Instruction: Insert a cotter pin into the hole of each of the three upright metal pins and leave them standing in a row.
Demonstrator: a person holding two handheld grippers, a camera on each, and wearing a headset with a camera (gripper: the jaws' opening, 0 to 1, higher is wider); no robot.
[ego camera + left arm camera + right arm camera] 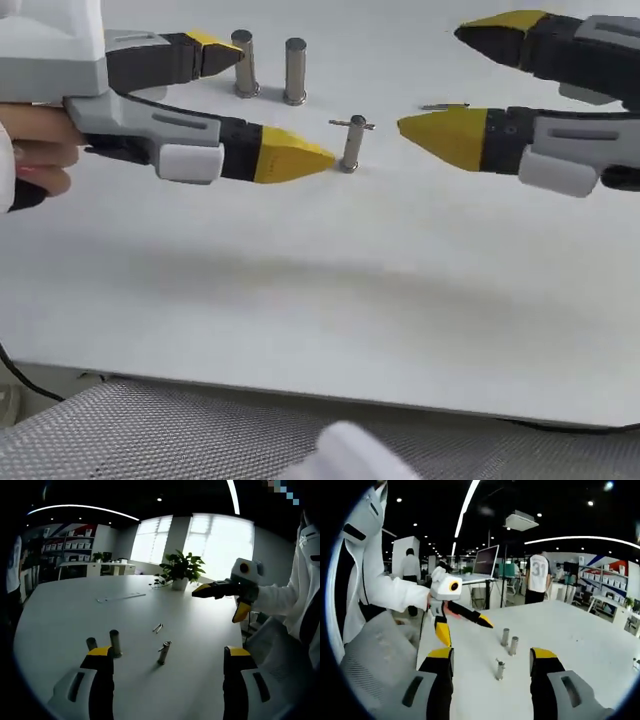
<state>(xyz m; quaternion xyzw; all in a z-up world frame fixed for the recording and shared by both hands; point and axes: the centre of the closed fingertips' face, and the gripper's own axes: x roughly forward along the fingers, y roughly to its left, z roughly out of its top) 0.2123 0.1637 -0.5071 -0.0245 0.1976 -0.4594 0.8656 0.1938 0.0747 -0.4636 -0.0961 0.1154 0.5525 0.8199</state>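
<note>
Three upright metal pins stand on the white table (300, 300). Two bare pins (245, 65) (295, 70) are side by side at the back. The third pin (352, 143), closer to me, has a cotter pin (352, 124) through its top; it appears again as a pin (163, 652) (500, 670) in both gripper views. A loose cotter pin (445, 105) lies to its right. My left gripper (278, 105) (167, 650) is open and empty just left of the third pin. My right gripper (432, 78) (491, 652) is open and empty to the pin's right.
The table's near edge (300, 395) runs above a grey mesh surface (150, 430). A potted plant (181, 570) and a flat strip (120, 597) sit far across the table. A laptop (485, 560) and standing people are in the background.
</note>
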